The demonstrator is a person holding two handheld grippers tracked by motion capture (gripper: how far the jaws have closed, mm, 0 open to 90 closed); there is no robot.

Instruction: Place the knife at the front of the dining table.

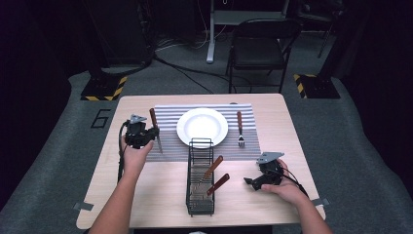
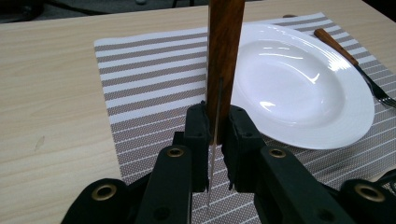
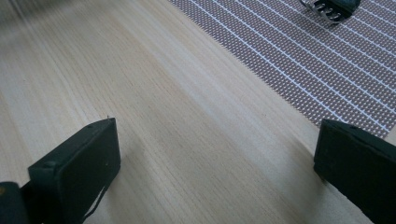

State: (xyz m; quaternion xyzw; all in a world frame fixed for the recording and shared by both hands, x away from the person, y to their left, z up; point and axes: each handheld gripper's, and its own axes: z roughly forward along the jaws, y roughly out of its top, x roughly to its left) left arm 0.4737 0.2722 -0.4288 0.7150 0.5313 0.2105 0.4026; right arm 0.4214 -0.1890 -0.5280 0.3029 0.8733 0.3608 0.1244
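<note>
Pale wooden desk (image 1: 146,204), striped placemat (image 1: 168,146), place setting half laid.
Left tool (image 1: 146,135) clamped on knife (image 1: 155,127), at nine o'clock of white plate (image 1: 202,126), blade hanging down. Right tool (image 1: 253,181) spread wide, holding nothing, at four o'clock. Risk: thin blade pinched edge-on, could swivel or slip, landing crooked or clipping plate rim.

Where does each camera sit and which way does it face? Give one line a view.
High view: above the person's side, looking forward and down at the table; forearms and both grippers show.
Left gripper view: on the left gripper, facing the plate; its jaws clamp a knife.
Right gripper view: on the right gripper, low over the table, jaws apart.
Shared: the fork and placemat.
</note>
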